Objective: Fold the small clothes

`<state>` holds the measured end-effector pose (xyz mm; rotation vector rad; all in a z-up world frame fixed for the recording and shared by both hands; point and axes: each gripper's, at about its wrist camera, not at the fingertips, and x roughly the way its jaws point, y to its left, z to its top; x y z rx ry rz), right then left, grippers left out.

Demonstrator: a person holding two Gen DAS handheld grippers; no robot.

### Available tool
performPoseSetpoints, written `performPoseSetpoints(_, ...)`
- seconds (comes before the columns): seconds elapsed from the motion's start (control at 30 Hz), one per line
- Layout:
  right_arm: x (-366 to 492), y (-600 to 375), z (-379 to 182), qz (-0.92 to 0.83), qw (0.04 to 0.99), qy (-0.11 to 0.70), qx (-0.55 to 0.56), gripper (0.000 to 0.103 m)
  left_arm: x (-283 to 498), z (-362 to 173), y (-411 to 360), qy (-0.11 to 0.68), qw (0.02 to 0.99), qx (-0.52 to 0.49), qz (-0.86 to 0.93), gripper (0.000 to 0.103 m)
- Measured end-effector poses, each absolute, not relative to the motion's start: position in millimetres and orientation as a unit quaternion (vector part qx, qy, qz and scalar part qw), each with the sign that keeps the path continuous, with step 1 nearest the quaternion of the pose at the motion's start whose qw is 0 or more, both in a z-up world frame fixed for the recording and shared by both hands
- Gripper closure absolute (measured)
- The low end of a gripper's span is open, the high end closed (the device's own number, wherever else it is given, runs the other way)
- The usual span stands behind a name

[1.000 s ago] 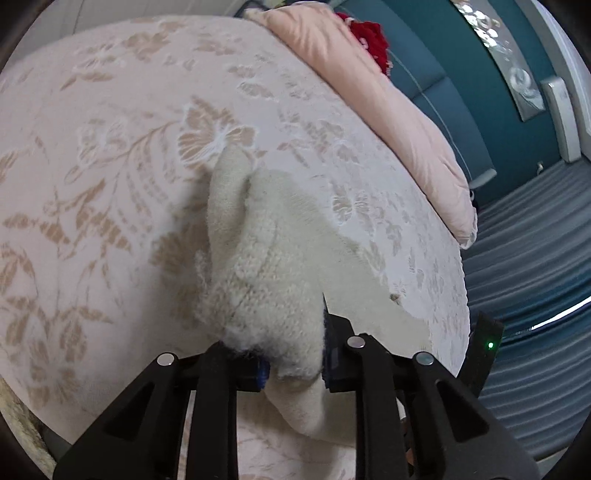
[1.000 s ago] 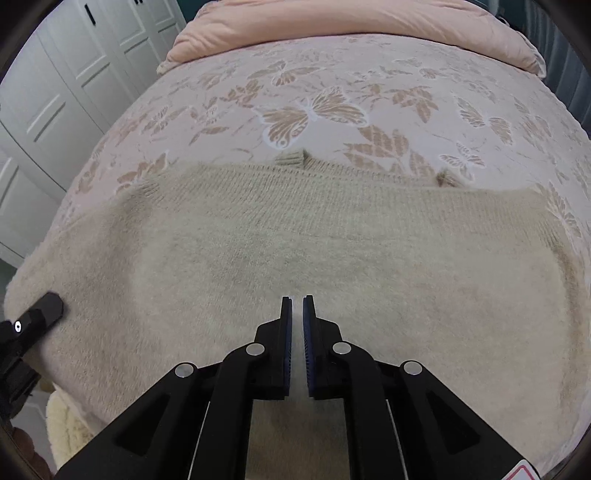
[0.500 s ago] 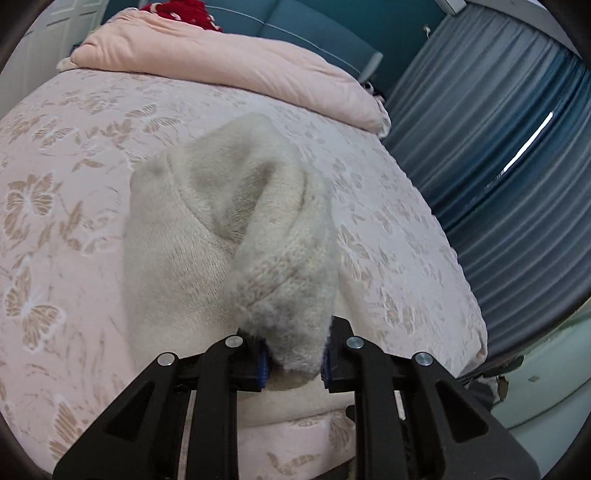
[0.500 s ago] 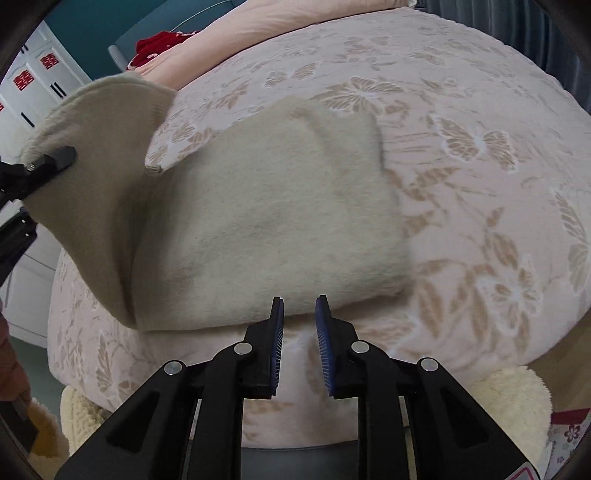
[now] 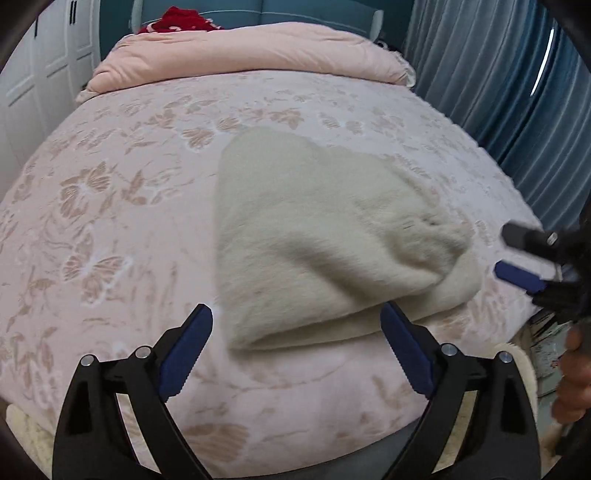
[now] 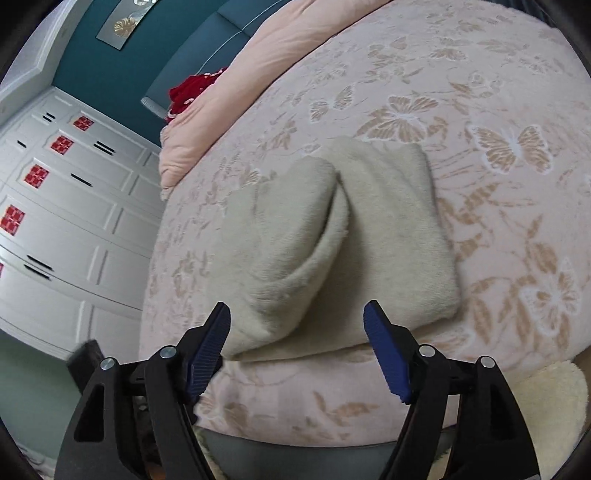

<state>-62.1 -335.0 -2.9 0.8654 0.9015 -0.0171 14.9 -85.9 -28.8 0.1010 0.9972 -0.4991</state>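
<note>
A cream knitted sweater (image 5: pixel 317 236) lies folded in a thick bundle on the pink butterfly-patterned bed (image 5: pixel 110 192), near its front edge. It also shows in the right wrist view (image 6: pixel 354 236), with one folded flap lying over the other half. My left gripper (image 5: pixel 295 336) is open and empty, just in front of the sweater's near edge. My right gripper (image 6: pixel 297 332) is open and empty, also just short of the sweater's near edge. The right gripper shows at the right edge of the left wrist view (image 5: pixel 532 262), beside the bundle.
A pink folded duvet (image 5: pixel 251 55) lies across the head of the bed, with a red item (image 5: pixel 177 22) behind it. Blue curtains (image 5: pixel 509 81) hang to the right. White wardrobe doors (image 6: pixel 62 206) stand to the left. A cream fluffy rug (image 6: pixel 546 398) lies below the bed edge.
My left gripper has let go of the sweater fold, which now lies laid over the bundle, and has opened wide and drawn back. My right gripper has opened wide too.
</note>
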Motion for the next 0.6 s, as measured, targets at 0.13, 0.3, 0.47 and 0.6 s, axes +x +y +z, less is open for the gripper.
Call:
performPoseSetpoints(0.13,-28.1,-319.0,-23.3,-0.04,0.785,0.467,0.406,0.028,18.2,-41.1,-71.3,0.495,0.837,0.019,-0.235,0.013)
performPoseSetpoints(0.3,14.5,-291.0,-37.6,-0.046,0.777,0.516,0.357,0.077,16.4,-60.7,-92.1,0.49,0.834,0.066,-0.243,0.012)
performPoseSetpoints(0.47,43.6,-276.5,30.9,0.016,0.825,0.459,0.33,0.088,39.3,-73.0,-104.7,0.501,0.837,0.078,-0.206,0.051)
performPoseSetpoints(0.6,12.8,-299.4,107.9,0.071,0.869,0.341,0.351,0.089,57.1,-67.2,-90.5,0.528,0.823,-0.022,-0.208,0.073)
